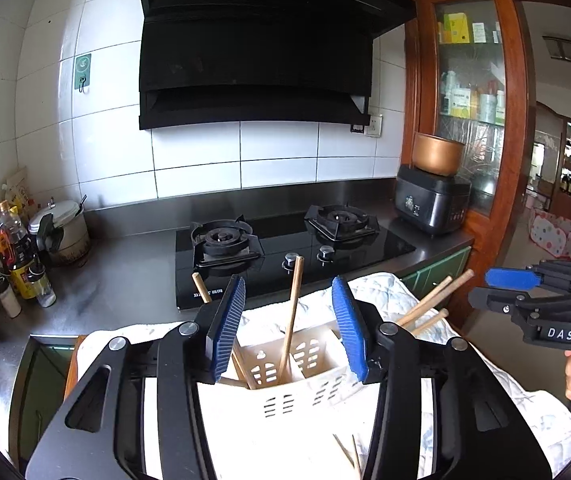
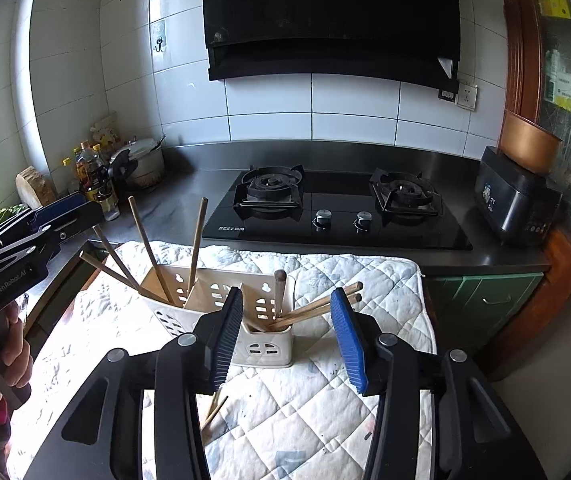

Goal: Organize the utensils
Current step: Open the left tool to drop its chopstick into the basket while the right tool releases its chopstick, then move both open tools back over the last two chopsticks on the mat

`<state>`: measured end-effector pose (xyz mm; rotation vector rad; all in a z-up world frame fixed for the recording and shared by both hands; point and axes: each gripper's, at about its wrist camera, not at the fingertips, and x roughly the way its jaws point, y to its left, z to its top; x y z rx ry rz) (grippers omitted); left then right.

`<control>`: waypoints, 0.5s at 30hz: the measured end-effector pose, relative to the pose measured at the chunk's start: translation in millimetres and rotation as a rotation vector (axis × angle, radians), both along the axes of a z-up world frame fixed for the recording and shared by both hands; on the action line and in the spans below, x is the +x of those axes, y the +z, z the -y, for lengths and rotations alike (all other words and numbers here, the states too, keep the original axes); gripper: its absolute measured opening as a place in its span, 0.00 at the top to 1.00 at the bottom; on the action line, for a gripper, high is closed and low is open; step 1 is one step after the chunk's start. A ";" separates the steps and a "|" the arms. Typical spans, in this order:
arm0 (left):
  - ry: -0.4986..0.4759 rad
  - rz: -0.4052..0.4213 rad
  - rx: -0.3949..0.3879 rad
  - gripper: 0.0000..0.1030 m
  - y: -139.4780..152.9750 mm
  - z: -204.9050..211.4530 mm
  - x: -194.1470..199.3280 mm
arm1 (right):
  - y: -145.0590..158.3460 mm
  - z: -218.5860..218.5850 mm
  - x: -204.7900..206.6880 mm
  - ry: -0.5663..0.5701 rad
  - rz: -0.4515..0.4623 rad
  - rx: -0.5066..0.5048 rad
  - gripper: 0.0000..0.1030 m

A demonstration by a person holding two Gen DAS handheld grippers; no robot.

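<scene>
I see both grippers, left gripper (image 1: 289, 328) and right gripper (image 2: 285, 336), spread and apparently empty over the cream slotted plastic utensil caddy (image 2: 221, 300) of wooden chopsticks (image 2: 197, 240), near the white quilted mat's (image 2: 325, 380) far edge.

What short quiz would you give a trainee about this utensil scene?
1. True or false: the utensil holder stands on the gas hob.
2. The right hand-held gripper is: A) open, B) shut on a chopstick, C) shut on a spoon.
3. Fill the gap: two loose chopsticks lie on the quilted ____.
Key: 1 false; 2 A; 3 mat.
</scene>
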<state>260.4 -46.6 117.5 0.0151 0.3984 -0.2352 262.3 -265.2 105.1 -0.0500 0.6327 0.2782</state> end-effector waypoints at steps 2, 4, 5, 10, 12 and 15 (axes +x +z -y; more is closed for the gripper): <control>-0.001 0.007 0.001 0.52 0.2 -1.3 -12.8 | -4.4 -0.9 -14.8 0.003 0.016 -0.006 0.57; 0.001 0.015 -0.001 0.43 -1.2 -3.5 -27.0 | -10.8 -3.7 -27.5 0.002 0.024 -0.018 0.57; 0.005 0.019 -0.001 0.42 -2.7 -4.9 -34.4 | -14.6 -4.7 -34.1 0.004 0.025 -0.018 0.57; 0.023 0.011 -0.020 0.29 -13.4 -15.0 -67.1 | -37.4 -18.0 -68.4 0.008 0.035 -0.058 0.44; 0.029 0.014 -0.030 0.24 -19.5 -19.2 -81.0 | -46.8 -25.8 -81.6 0.015 0.039 -0.071 0.44; 0.038 0.010 -0.032 0.18 -30.4 -24.8 -98.3 | -62.7 -33.3 -98.1 0.025 0.024 -0.060 0.44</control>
